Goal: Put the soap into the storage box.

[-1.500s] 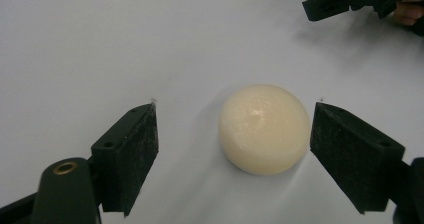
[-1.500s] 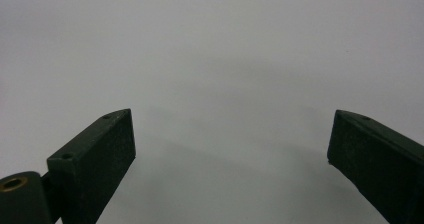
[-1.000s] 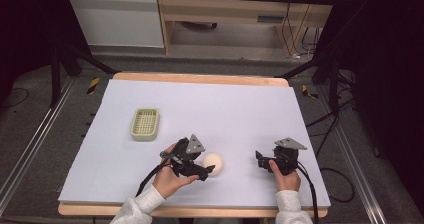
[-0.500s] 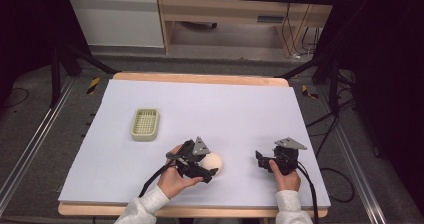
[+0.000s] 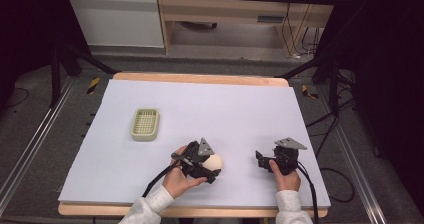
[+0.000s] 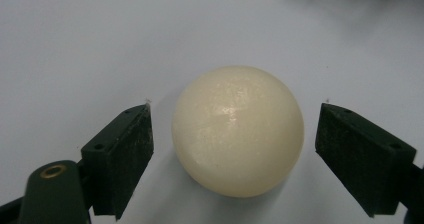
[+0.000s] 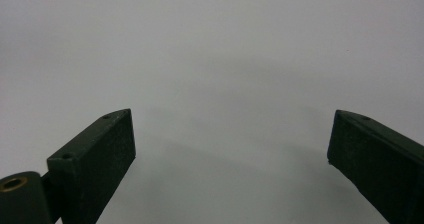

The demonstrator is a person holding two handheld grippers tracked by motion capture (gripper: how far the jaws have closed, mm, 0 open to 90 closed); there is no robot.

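L gripper [image 6: 235,149] jaws apart around glossy cream round ball [image 6: 238,131], no contact | R gripper [image 7: 232,154] jaws apart, holding nothing, over white table [image 7: 210,49]

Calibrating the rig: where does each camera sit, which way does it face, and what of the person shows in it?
High view: above the person's side, looking forward and down on the table; both forearms enter from the bottom, with left gripper, right gripper, cream ball and green basket.
Left gripper view: rides the left gripper, looking along its open jaws set either side of the ball, not touching it.
Right gripper view: rides the right gripper, open jaws over bare table.
Shared: high and left gripper views both show the ball.
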